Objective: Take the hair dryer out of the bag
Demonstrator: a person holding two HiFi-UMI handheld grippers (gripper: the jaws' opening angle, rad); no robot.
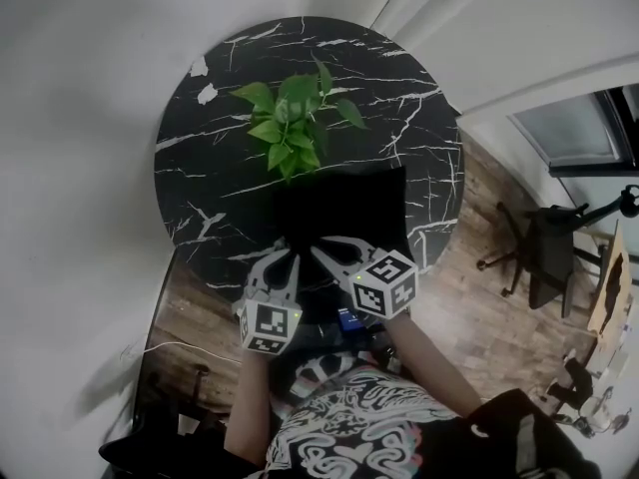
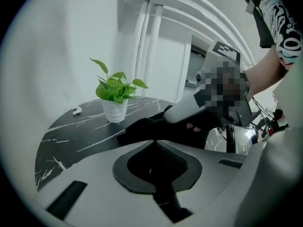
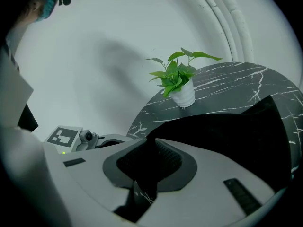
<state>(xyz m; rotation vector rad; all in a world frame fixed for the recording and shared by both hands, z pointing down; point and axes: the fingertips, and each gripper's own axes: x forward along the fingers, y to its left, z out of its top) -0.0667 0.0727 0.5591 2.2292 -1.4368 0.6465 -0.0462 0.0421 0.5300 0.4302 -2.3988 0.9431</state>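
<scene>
On table (image 1: 399,98), one bag (image 1: 344,213), one plant (image 1: 290,118)

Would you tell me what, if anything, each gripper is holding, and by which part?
The right gripper pinches the bag at its near edge. The left gripper is shut; no cloth shows between its jaws.

Head view looks steeply down on the round marble bench (image 1: 399,88). The 2 gripper views sit low at its near edge, facing across it. All 3 catch the potted plant (image 1: 290,128) and black bag (image 1: 349,208).
</scene>
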